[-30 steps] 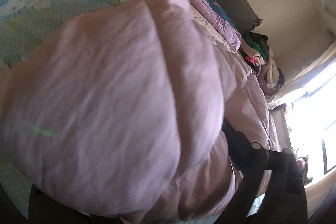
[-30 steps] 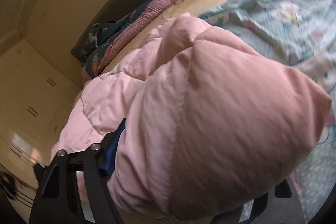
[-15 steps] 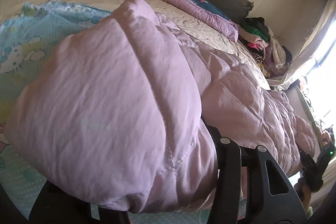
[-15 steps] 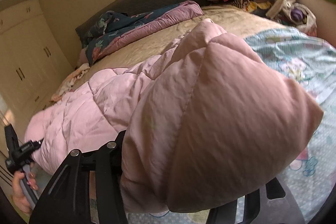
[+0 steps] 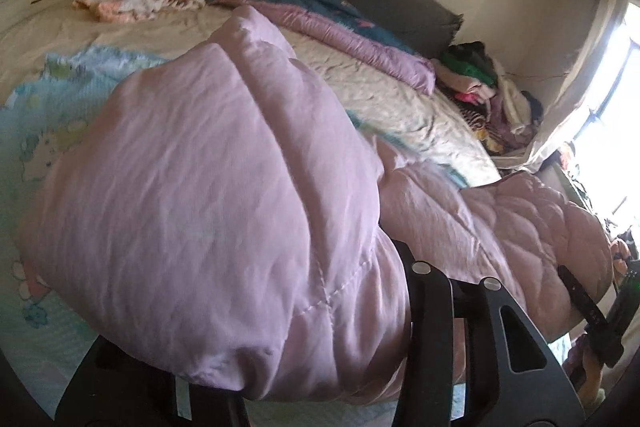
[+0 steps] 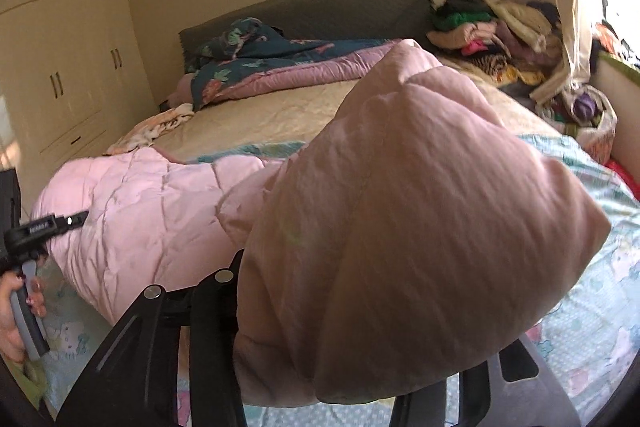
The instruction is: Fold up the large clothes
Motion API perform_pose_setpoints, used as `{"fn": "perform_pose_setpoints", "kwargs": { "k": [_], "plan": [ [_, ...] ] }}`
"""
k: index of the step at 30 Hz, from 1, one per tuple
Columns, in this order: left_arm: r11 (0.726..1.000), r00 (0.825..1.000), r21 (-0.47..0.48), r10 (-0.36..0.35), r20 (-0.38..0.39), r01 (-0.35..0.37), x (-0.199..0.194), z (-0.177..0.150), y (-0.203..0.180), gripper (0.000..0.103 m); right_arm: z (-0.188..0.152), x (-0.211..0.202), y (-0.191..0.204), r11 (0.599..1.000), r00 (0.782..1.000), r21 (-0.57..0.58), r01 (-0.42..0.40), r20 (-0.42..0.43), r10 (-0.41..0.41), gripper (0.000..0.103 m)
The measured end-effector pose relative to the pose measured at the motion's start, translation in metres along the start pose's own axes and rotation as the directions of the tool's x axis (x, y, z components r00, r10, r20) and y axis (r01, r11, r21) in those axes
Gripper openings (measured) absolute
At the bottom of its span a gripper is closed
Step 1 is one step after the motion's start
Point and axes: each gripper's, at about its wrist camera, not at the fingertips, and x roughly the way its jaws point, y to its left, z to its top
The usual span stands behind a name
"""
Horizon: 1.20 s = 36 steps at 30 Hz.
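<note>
A: Where's the pink quilted garment (image 5: 224, 195) right now?

B: Stretched across the foot of the bed (image 6: 256, 115), over the blue cartoon sheet (image 6: 592, 331). One bunched end fills the left wrist view, the other (image 6: 400, 211) fills the right wrist view, and the middle sags between them.

A: And the grippers?

B: The left gripper (image 5: 280, 379) has its fingers closing with a thick wad of padding between them, and they look clamped onto it. The right gripper (image 6: 340, 367) is doing the same on its end. In the right view the left tool and the person's hand (image 6: 16, 311) sit at about 9 o'clock.

A: So how should the lift go?

B: I'd say keep both ends level so the span doesn't twist, then carry them toward 12 o'clock, up the bed, laying the near edge over the far one. The padding is slippery and puffy, so it probably wants a deep bite, not a pinch on the outer layer.

A: Anything in the way?

B: The floral duvet (image 6: 280, 63) near the headboard and the clothes pile (image 6: 488, 27) at 1 o'clock sit well apart.
</note>
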Motion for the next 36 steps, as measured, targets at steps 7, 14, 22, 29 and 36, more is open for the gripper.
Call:
{"fn": "perform_pose_setpoints", "kwargs": {
  "k": [7, 14, 22, 29, 36],
  "plan": [
    [0.999, 1.000, 0.042, 0.001, 0.007, -0.001, -0.026, -0.005, -0.013, 0.036, 0.000, -0.028, 0.013, 0.998, 1.000, -0.056, -0.002, 0.005, 0.002, 0.038],
    [0.998, 1.000, 0.059, 0.009, -0.014, -0.009, -0.046, -0.020, -0.007, 0.036, -0.012, -0.051, 0.015, 0.997, 1.000, -0.077, -0.006, 0.002, 0.006, 0.038],
    [0.997, 1.000, 0.072, 0.021, -0.017, -0.020, -0.062, -0.035, -0.007, 0.037, -0.029, -0.071, 0.018, 0.998, 1.000, -0.069, -0.004, -0.012, 0.004, 0.038],
    [0.998, 0.999, 0.064, 0.030, -0.021, -0.029, -0.073, -0.049, -0.003, 0.037, -0.040, -0.083, 0.019, 0.998, 1.000, -0.068, -0.002, -0.025, 0.000, 0.039],
    [0.997, 0.999, 0.062, 0.042, -0.026, -0.040, -0.079, -0.060, -0.001, 0.037, -0.049, -0.091, 0.022, 0.998, 1.000, -0.057, 0.001, -0.026, -0.002, 0.039]
  ]
}}
